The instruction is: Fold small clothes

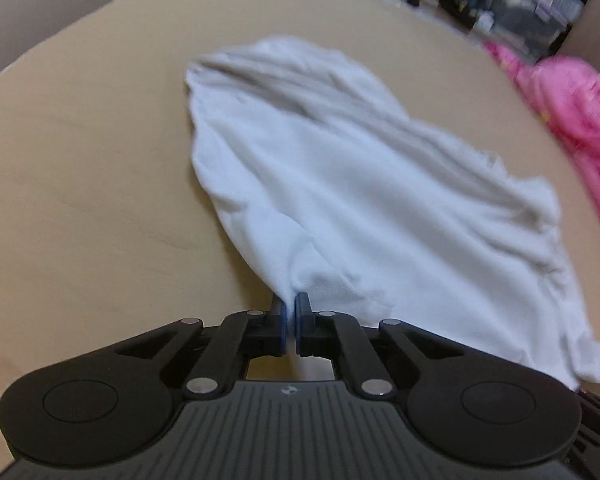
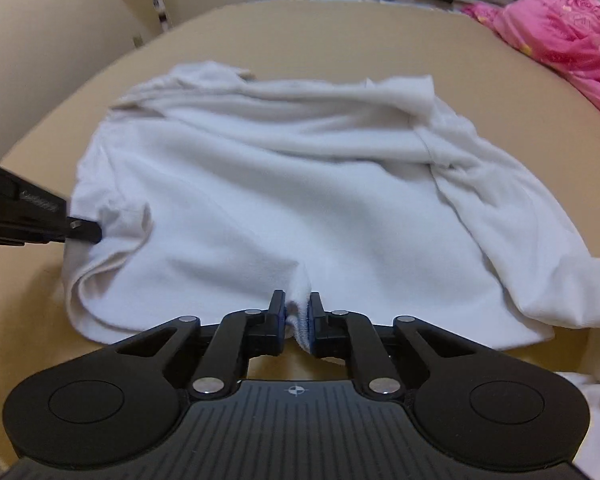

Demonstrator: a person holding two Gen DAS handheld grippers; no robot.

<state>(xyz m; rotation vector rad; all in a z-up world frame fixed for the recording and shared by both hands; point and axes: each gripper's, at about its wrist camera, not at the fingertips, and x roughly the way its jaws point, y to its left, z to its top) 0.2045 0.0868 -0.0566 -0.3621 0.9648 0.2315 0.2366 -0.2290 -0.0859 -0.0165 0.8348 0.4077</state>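
White garment [image 2: 284, 200] on tan table [image 1: 80, 184] | L claw [image 1: 291, 305] clamped on edge | R claw [image 2: 297, 307] clamped on hem

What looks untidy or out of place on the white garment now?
The white garment lies bunched, not flat: thick wrinkles run across its far edge, and one sleeve trails off sideways. Both the left gripper and the right gripper pinch its near edge.

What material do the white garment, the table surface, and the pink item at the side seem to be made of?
White garment: seemingly soft cotton-like knit, matte; it drapes in loose folds, with a ribbed hem between the right gripper fingers.
Table: probably light wood or laminate, smooth, with faint grain streaks.
Pink item: puffy fabric, slightly shiny, perhaps a printed quilt.
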